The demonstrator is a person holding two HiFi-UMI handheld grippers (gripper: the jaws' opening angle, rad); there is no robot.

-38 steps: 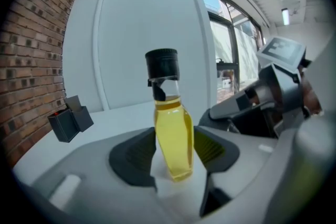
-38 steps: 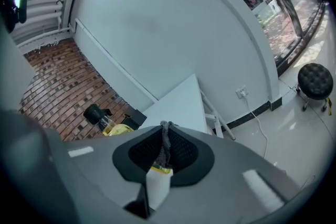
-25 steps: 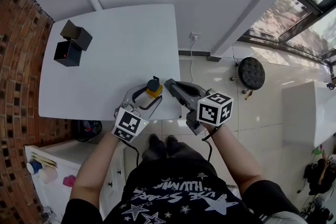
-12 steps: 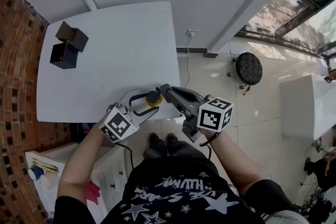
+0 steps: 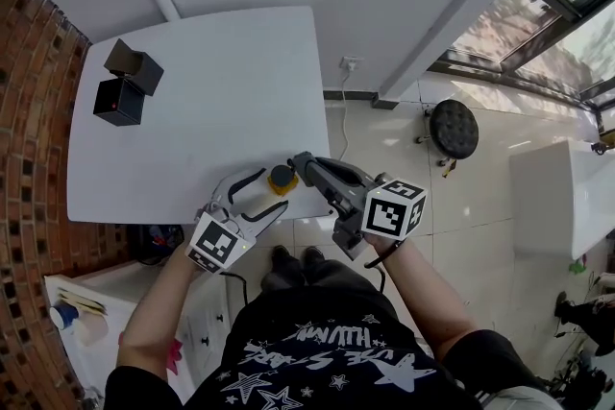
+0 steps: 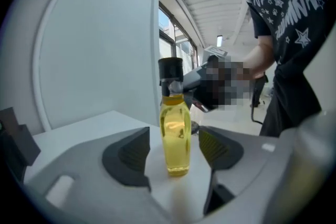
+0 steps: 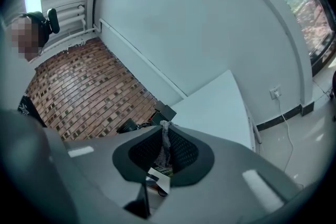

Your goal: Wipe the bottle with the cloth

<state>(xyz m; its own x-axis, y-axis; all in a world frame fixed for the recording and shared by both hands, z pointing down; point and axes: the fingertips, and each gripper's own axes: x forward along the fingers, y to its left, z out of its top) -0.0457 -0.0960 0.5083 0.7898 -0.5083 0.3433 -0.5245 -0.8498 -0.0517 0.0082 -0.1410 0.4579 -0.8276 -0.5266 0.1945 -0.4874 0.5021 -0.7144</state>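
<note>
A small bottle of yellow liquid with a black cap stands upright on the white table, close to its front edge. My left gripper is open and its jaws have just been opening. The bottle stands between its fingertips with a gap on each side. My right gripper reaches in from the right, its tips beside the bottle's cap. It is shut on a thin strip of grey cloth pinched between its pads.
Two black boxes sit at the table's far left corner, by the brick wall. A black stool stands on the tiled floor to the right. A white cabinet is below the table's left front.
The left jaws have spread wider and let go of the bottle, which now stands free between them. The left gripper drew back a little toward me. The right gripper stays by the cap.
</note>
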